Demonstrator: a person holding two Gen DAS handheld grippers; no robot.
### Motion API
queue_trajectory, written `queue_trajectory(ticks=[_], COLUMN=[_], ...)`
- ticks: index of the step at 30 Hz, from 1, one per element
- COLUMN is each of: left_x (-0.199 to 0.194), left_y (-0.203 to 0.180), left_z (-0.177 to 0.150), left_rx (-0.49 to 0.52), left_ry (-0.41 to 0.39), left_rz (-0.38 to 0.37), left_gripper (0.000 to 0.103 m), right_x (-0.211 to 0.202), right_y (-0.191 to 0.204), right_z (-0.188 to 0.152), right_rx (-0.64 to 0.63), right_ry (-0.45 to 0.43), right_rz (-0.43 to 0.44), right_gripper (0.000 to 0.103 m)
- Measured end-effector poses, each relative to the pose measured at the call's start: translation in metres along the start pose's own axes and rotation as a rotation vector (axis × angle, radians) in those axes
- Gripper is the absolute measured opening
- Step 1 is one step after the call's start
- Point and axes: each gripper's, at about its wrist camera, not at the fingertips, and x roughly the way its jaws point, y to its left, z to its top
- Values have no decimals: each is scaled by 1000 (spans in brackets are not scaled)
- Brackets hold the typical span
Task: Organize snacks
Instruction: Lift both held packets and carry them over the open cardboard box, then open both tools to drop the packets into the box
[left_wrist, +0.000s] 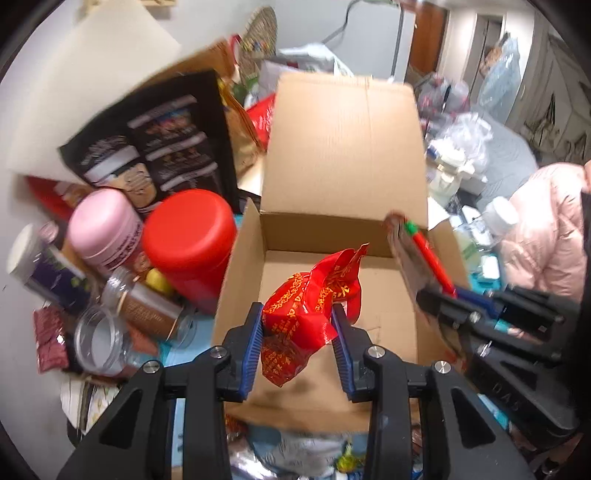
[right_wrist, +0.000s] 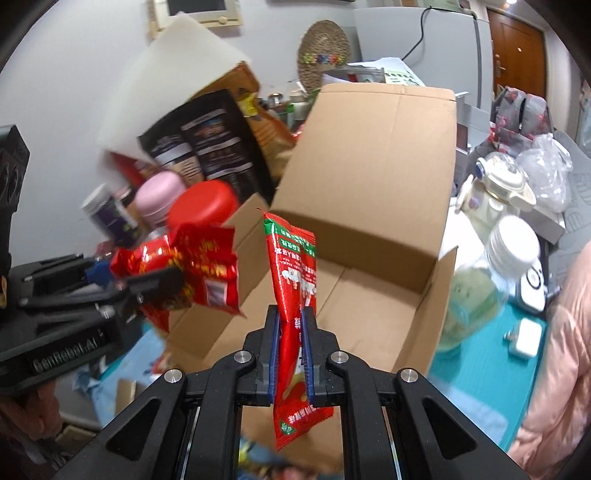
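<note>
An open cardboard box (left_wrist: 343, 147) stands in the middle, its far flap upright; it also shows in the right wrist view (right_wrist: 373, 177). My left gripper (left_wrist: 297, 325) is shut on a crumpled red snack bag with gold print (left_wrist: 310, 306) and holds it above the box's near part. The left gripper (right_wrist: 155, 284) and its bag (right_wrist: 207, 266) appear at the left in the right wrist view. My right gripper (right_wrist: 291, 321) is shut on a flat red and green snack packet (right_wrist: 291, 280) over the box's near edge. It shows at the right (left_wrist: 424, 280) in the left wrist view.
Left of the box stand a red-lidded jar (left_wrist: 192, 240), a pink-lidded jar (left_wrist: 107, 229), glass jars (left_wrist: 99, 339) and a black printed bag (left_wrist: 155, 140). To the right are a white-capped bottle (right_wrist: 484, 273), a teapot (right_wrist: 498, 184), plastic bags and a pink sleeve (right_wrist: 561, 350). More snacks lie below the box.
</note>
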Motion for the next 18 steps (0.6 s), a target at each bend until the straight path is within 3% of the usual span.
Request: queue_trajectory(ticks=[9, 18], left_x=[64, 101], left_y=[-28, -37], left_z=[8, -6], left_rx=[39, -7], left_ry=[118, 245], left_rz=[-5, 18], left_gripper=[35, 35], right_x=[55, 83], right_y=[-32, -40], right_z=[15, 9], right_rx=[34, -16], right_ry=[100, 202], right_rz=[-77, -123], right_gripper=[11, 11])
